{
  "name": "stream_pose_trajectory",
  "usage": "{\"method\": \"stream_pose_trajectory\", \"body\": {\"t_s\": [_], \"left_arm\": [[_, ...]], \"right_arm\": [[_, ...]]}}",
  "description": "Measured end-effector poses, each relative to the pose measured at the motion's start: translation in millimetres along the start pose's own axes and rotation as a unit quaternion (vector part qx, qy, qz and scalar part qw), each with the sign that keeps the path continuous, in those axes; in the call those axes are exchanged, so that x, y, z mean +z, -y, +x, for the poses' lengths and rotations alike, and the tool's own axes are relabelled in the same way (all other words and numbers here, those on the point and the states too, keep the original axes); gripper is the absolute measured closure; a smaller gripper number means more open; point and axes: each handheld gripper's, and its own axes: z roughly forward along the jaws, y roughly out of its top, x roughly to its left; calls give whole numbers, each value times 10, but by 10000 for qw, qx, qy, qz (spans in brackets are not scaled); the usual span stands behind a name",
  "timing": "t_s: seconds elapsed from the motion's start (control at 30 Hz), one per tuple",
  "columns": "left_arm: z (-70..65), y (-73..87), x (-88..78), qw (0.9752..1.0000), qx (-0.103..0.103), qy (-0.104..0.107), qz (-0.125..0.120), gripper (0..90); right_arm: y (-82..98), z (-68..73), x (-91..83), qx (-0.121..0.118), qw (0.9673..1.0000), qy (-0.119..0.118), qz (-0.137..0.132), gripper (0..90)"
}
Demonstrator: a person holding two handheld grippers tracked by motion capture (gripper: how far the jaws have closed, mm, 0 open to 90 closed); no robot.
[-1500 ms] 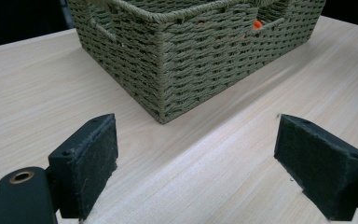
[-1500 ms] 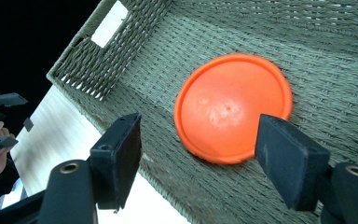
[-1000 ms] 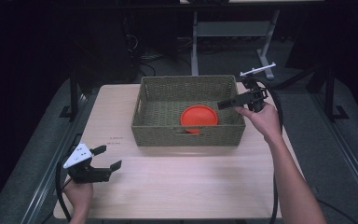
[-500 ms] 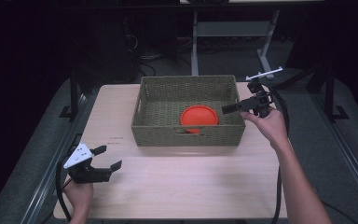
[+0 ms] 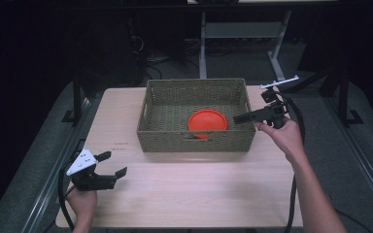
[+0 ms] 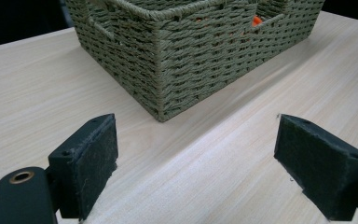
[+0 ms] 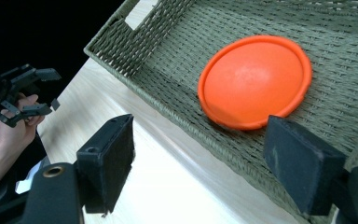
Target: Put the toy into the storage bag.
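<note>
An orange disc (image 5: 207, 121) lies flat on the floor of a green woven basket (image 5: 194, 143) in the middle of the wooden table. My right gripper (image 5: 238, 119) hovers at the basket's right rim and points left toward the disc. Its jaws have just been opening and grip nothing. In the right gripper view the disc (image 7: 254, 79) lies just beyond the wide-apart pads (image 7: 112, 163). My left gripper (image 5: 115, 163) stands open near the table's front left corner. Its pads (image 6: 86, 163) frame bare tabletop, with the basket's corner (image 6: 168, 70) ahead.
The light wooden table (image 5: 199, 194) stretches in front of the basket. A cut-out handle (image 6: 265, 21) in the basket wall shows a bit of orange. Table frames and cables stand on the dark floor behind. The left hand and its gripper (image 7: 23, 93) appear far off in the right gripper view.
My right gripper has drawn back to the right and a little toward the person, from over the basket to its right rim. The left gripper has stayed put.
</note>
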Motion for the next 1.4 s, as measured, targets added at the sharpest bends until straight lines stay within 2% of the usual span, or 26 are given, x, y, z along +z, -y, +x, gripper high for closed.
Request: {"method": "stream_pose_trajectory", "body": {"t_s": [0.47,1.0,1.4], "left_arm": [[-7,0,1,10000,13,5,1,126],[-14,3,-6,10000,7,-1,12,126],[-17,4,-7,10000,28,6,21,127]], "right_arm": [[153,40,-69,-112,9999,-85,-30,219],[434,21,-130,-84,9996,-247,-102,192],[691,14,-204,-200,9990,-327,-239,185]]}}
